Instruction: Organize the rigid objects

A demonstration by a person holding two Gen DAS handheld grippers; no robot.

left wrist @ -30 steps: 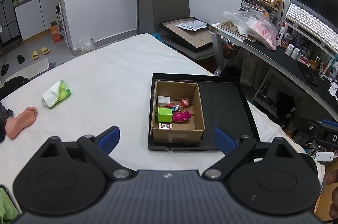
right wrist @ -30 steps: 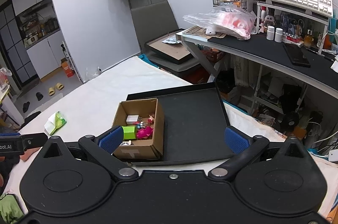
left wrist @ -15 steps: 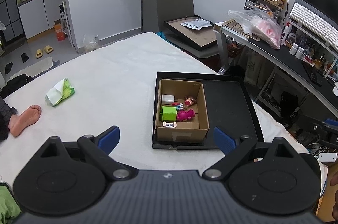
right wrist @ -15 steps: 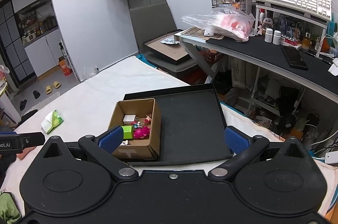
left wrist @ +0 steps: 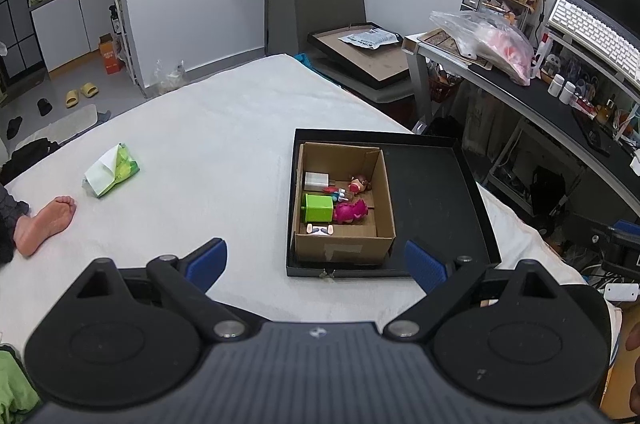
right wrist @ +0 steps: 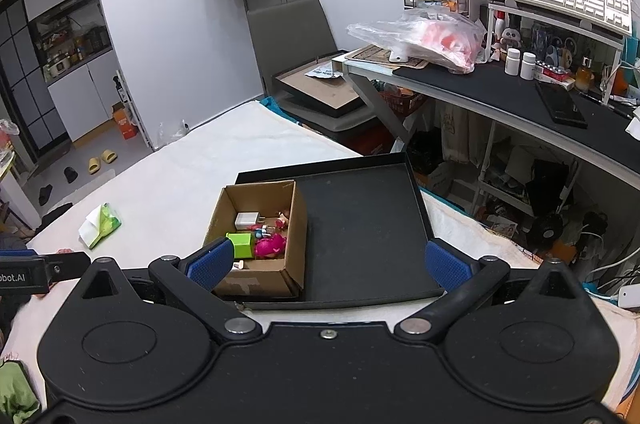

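A cardboard box [left wrist: 344,256] [right wrist: 256,282] stands in the left half of a shallow black tray [left wrist: 436,199] [right wrist: 360,224] on the white bed. Inside lie a green block [left wrist: 319,207] [right wrist: 241,244], a white charger [left wrist: 316,180] [right wrist: 247,220], a pink toy [left wrist: 351,212] [right wrist: 271,246] and a small doll [left wrist: 359,183]. My left gripper [left wrist: 316,266] hovers open in front of the box, empty. In the right wrist view my right gripper [right wrist: 327,264] is open and empty over the tray's near edge, its left fingertip [right wrist: 211,266] overlapping the box.
A green and white tissue pack [left wrist: 111,175] [right wrist: 99,226] lies on the bed [left wrist: 208,151] to the left, near a person's bare foot [left wrist: 42,224]. A cluttered desk [right wrist: 500,91] runs along the right. A chair with a framed board [left wrist: 368,51] stands behind the bed.
Both views have shifted slightly: the box and tray sit a little further right in the left wrist view. Both grippers stay open and empty.
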